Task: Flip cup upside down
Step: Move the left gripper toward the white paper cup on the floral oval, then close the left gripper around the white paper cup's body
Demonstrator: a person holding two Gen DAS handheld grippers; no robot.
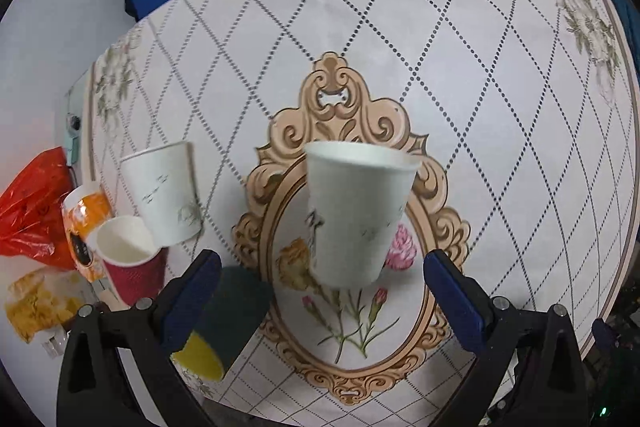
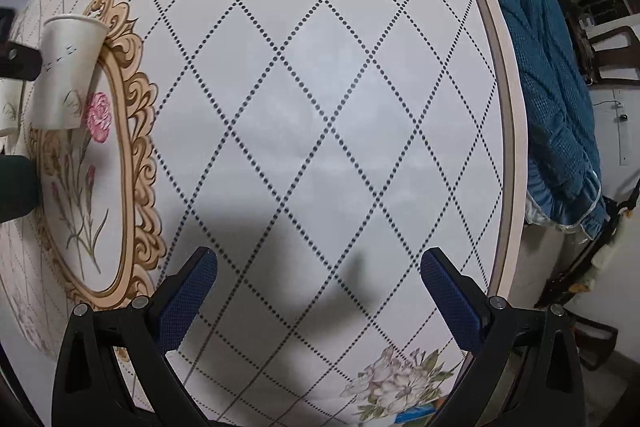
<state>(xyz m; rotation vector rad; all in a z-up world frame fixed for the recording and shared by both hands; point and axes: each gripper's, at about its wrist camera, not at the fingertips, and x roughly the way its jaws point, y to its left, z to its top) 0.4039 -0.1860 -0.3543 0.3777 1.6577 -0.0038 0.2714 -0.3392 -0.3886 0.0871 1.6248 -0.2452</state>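
Observation:
A white paper cup (image 1: 356, 215) with a faint print stands upright, mouth up, on the oval flower medallion of the tablecloth (image 1: 500, 131). My left gripper (image 1: 322, 291) is open, its blue fingers a little short of the cup on either side, not touching it. The same cup (image 2: 66, 75) shows at the far left of the right wrist view. My right gripper (image 2: 319, 291) is open and empty over the bare diamond-patterned cloth, well to the right of the cup.
At the left stand a second white cup (image 1: 166, 195), mouth down, a red cup (image 1: 130, 267), an orange packet (image 1: 84, 223), a red plastic bag (image 1: 34, 211) and a green-and-yellow sponge (image 1: 224, 323). A blue blanket (image 2: 548, 99) lies beyond the table's right edge (image 2: 508, 131).

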